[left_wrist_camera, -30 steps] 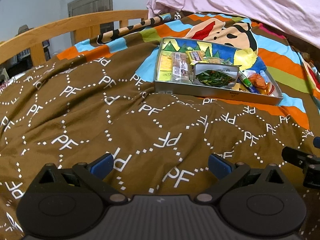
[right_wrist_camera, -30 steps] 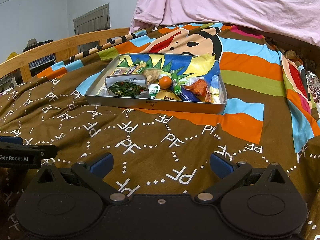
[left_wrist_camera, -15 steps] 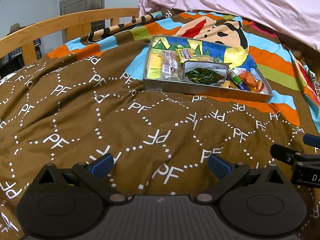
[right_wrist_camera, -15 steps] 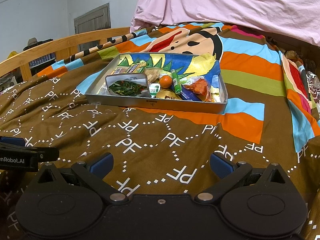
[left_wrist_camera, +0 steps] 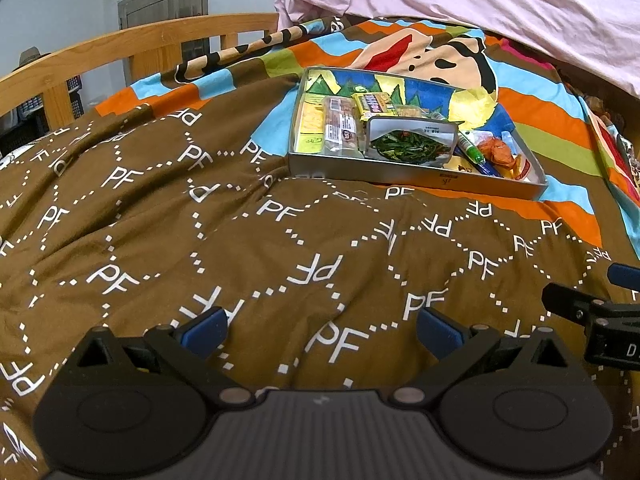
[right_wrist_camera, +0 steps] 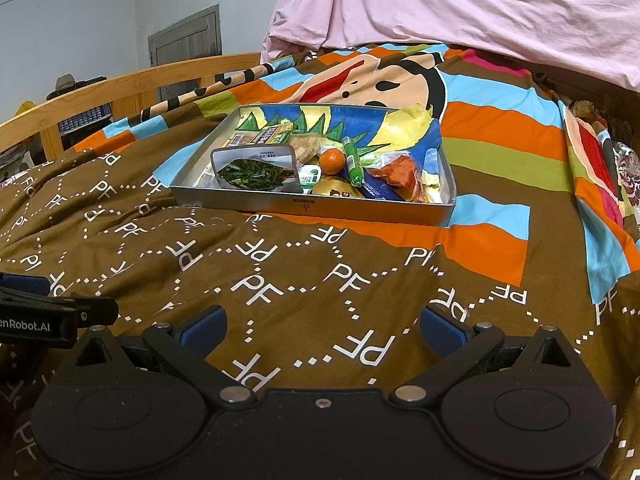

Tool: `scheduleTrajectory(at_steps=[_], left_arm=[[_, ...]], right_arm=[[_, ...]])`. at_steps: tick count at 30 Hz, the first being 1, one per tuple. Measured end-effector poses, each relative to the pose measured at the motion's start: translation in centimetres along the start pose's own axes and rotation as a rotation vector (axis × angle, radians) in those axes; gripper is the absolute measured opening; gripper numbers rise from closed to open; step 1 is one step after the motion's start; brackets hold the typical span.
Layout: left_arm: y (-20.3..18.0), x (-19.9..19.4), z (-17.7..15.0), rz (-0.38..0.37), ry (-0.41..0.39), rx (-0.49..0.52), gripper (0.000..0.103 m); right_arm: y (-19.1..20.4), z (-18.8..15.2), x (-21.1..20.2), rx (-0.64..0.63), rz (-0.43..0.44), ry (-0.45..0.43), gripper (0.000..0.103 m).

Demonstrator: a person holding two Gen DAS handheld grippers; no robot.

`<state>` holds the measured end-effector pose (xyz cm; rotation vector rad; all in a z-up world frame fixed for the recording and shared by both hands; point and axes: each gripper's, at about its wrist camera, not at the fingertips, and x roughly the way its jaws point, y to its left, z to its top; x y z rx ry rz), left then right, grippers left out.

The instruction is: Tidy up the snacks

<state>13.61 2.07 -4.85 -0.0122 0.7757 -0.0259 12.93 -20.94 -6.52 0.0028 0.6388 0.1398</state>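
A shallow metal tray (left_wrist_camera: 404, 174) (right_wrist_camera: 308, 205) of snacks rests on the bed, far ahead of both grippers. Inside it lie a pouch of green vegetables (left_wrist_camera: 412, 142) (right_wrist_camera: 256, 170), a mandarin (right_wrist_camera: 333, 160), a green tube (right_wrist_camera: 353, 162), an orange packet (right_wrist_camera: 400, 172), yellow bars (left_wrist_camera: 310, 124) and a wrapped bar (left_wrist_camera: 342, 128). My left gripper (left_wrist_camera: 320, 330) is open over the brown quilt, nothing between its blue pads. The right gripper (right_wrist_camera: 322, 328) is open too, holding nothing, low over the quilt.
A brown quilt (left_wrist_camera: 200, 220) printed with white letters covers the bed, with a striped cartoon cover (right_wrist_camera: 500, 128) beyond. A wooden bed rail (left_wrist_camera: 120, 48) runs along the left. A pink sheet (right_wrist_camera: 440, 4) hangs behind. The other gripper shows at each view's edge.
The left wrist view has shifted slightly, the tray sliding a little left and back in the picture. The right gripper has stayed nearly still. Both remain open.
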Motion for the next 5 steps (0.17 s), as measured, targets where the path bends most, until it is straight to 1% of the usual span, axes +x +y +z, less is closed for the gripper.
scheduleTrajectory(at_steps=[5], left_arm=[[0.05,0.04,0.04,-0.002,0.004,0.0,0.103]], right_arm=[[-0.04,-0.14,-0.14,-0.003,0.001,0.001,0.102]])
